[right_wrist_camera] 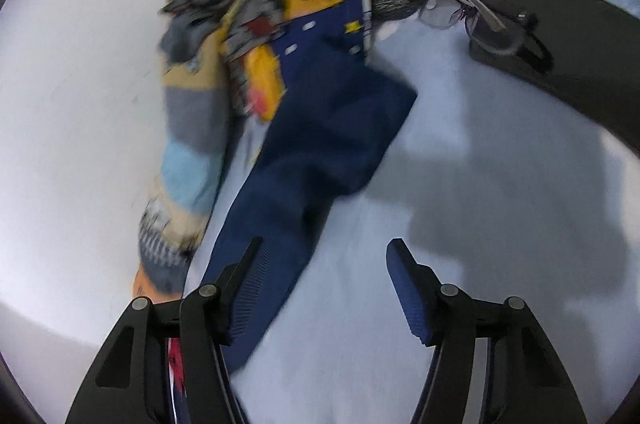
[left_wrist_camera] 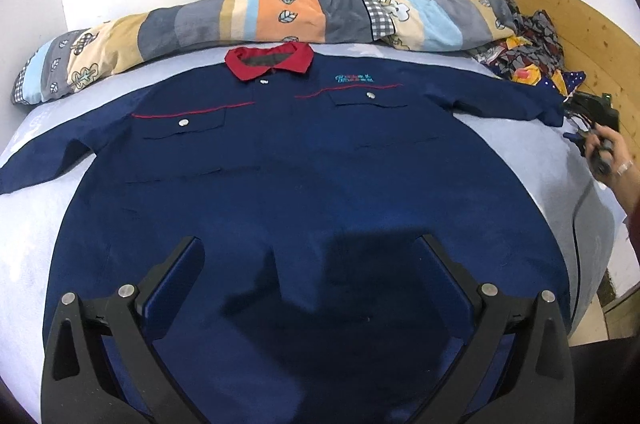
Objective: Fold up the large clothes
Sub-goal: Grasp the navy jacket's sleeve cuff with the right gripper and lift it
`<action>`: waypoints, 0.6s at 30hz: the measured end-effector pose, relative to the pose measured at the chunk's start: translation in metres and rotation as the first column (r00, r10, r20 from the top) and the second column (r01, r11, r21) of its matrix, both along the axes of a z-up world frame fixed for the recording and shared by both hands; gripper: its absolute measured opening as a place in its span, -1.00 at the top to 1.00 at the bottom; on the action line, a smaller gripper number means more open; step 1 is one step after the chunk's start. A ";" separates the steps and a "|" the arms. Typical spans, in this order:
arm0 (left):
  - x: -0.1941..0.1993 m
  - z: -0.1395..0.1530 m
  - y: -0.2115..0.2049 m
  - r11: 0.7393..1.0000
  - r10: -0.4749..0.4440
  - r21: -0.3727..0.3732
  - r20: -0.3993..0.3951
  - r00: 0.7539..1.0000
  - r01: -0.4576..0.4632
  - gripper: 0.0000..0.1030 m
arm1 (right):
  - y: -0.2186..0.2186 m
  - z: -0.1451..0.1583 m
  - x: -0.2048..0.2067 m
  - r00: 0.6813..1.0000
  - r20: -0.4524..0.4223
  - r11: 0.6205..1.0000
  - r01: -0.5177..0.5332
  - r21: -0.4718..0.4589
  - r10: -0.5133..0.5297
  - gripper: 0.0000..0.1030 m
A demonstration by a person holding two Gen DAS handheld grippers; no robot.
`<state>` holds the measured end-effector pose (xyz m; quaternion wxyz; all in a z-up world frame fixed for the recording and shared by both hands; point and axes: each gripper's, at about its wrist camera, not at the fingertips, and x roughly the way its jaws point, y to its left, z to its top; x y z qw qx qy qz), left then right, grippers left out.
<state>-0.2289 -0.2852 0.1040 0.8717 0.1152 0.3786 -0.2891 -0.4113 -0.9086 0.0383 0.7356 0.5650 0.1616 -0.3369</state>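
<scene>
A large navy shirt (left_wrist_camera: 300, 163) with a red collar (left_wrist_camera: 270, 59) lies spread flat, front up, on a bed with a light blue sheet (left_wrist_camera: 520, 159). My left gripper (left_wrist_camera: 310, 240) hovers open over the shirt's lower part, nothing between its fingers. At the far right a hand holds my right gripper (left_wrist_camera: 592, 127) by the end of the shirt's right sleeve. In the right wrist view that gripper (right_wrist_camera: 325, 244) is open above the sheet. The navy sleeve (right_wrist_camera: 328, 135) runs under its left finger (right_wrist_camera: 244, 284), not pinched. This view is blurred.
A rolled striped quilt (left_wrist_camera: 240, 19) lies along the white wall behind the shirt. A pile of patterned clothes (left_wrist_camera: 528, 51) sits by the wooden headboard (left_wrist_camera: 580, 23). Glasses (right_wrist_camera: 480, 19) and a dark flat object (right_wrist_camera: 580, 55) lie on the sheet beyond the sleeve.
</scene>
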 end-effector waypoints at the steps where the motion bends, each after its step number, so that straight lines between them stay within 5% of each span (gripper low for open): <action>1: 0.001 -0.002 0.000 1.000 -0.002 0.004 -0.009 1.000 0.002 -1.00 | -0.010 -0.006 0.004 1.000 0.007 1.000 0.012 0.014 -0.012 -0.23; 9: 0.005 -0.010 -0.003 1.000 -0.013 0.019 -0.042 0.999 0.014 -1.00 | -0.056 -0.029 0.036 0.996 0.018 0.996 0.091 -0.019 -0.090 -0.28; 11: 0.005 -0.012 -0.004 1.000 -0.018 0.022 -0.051 0.999 0.019 -1.00 | -0.062 -0.028 0.043 0.998 0.009 0.996 0.065 -0.057 -0.065 0.18; 12: 0.005 -0.013 -0.005 0.999 -0.018 0.027 -0.050 0.999 0.019 -1.00 | -0.062 -0.027 0.045 0.999 0.005 0.998 0.047 -0.052 -0.047 0.83; 18: 0.002 -0.007 -0.004 1.000 -0.023 0.019 -0.026 0.999 0.024 -1.00 | -0.031 0.025 0.042 0.999 0.032 0.977 0.010 -0.213 -0.003 0.83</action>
